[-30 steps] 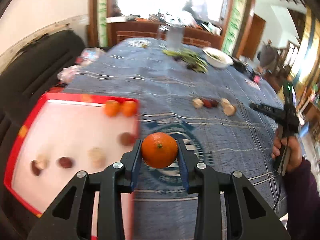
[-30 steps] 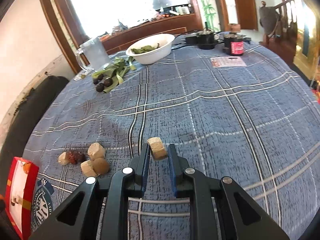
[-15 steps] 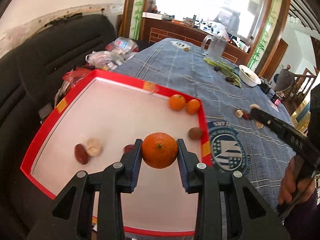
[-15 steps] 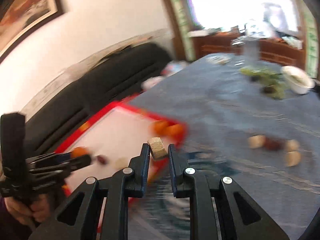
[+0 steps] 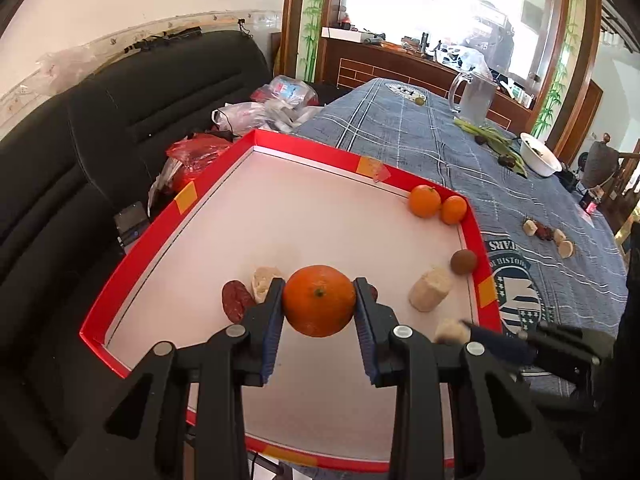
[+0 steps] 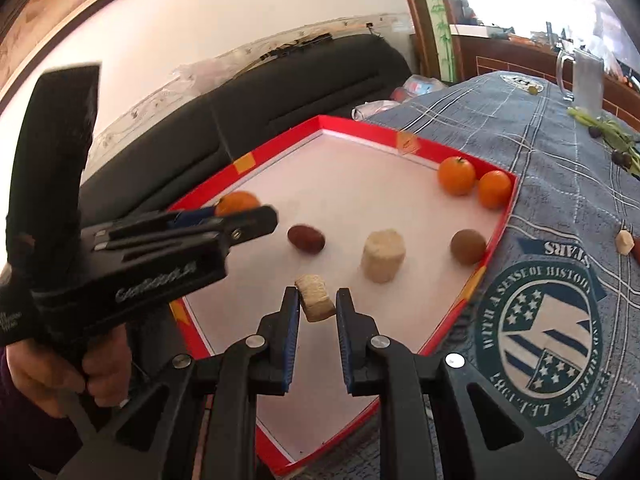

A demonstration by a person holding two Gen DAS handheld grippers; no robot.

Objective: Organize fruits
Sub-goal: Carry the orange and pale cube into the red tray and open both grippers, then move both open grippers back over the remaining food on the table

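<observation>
The left gripper [image 5: 319, 300] clamps an orange [image 5: 319, 301] and the right gripper [image 6: 317, 300] clamps a pale chunk [image 6: 315, 297]; both loads hang above the red tray [image 5: 472, 226]. Risk: the round orange may roll into the red date [image 5: 236, 300] just left of the jaws once released. Only the right wrist view shows the hand [image 6: 68, 364] holding the left gripper; only the left wrist view shows that date.

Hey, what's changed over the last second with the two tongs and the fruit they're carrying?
Both tongs swung from over the blue tablecloth to above the red tray. The left tongs brought the orange over it; the right tongs brought the pale chunk. Neither let go. The fruit already in the tray stayed put.
</observation>
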